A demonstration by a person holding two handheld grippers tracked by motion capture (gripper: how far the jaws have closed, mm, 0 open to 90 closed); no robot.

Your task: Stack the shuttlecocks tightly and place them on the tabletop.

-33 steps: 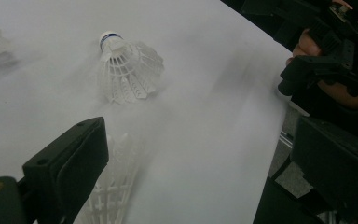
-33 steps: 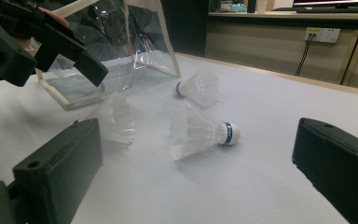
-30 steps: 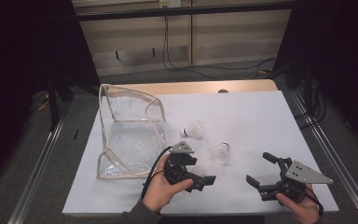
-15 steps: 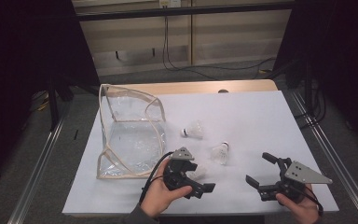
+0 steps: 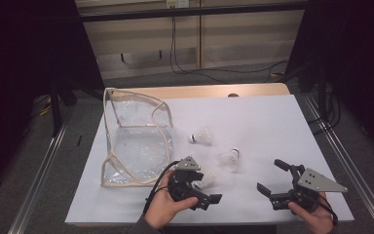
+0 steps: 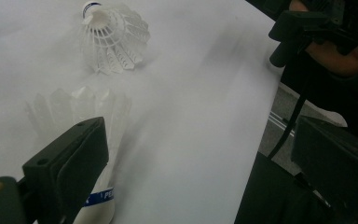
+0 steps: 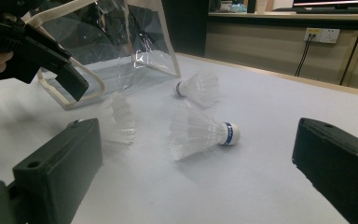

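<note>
Three white shuttlecocks lie on the white table (image 5: 253, 122). One shuttlecock (image 5: 202, 136) (image 7: 200, 88) is nearest the bag and a second (image 5: 231, 160) (image 7: 200, 130) (image 6: 114, 37) lies mid-table. The third (image 5: 206, 179) (image 6: 98, 135) (image 7: 116, 116) rests beside my left gripper's jaw, cork end toward that camera. My left gripper (image 5: 208, 189) (image 6: 200, 140) is open, empty, near the front edge. My right gripper (image 5: 273, 178) (image 7: 196, 135) is open and empty at the front right, facing the shuttlecocks.
A clear plastic bag (image 5: 136, 141) (image 7: 107, 37) with cream trim stands open at the table's left. The table's front edge lies just under both hands. Metal rails run along the floor on either side.
My left gripper has turned and slid slightly toward the front edge, and the third shuttlecock shows beside it. The right gripper has not moved.
</note>
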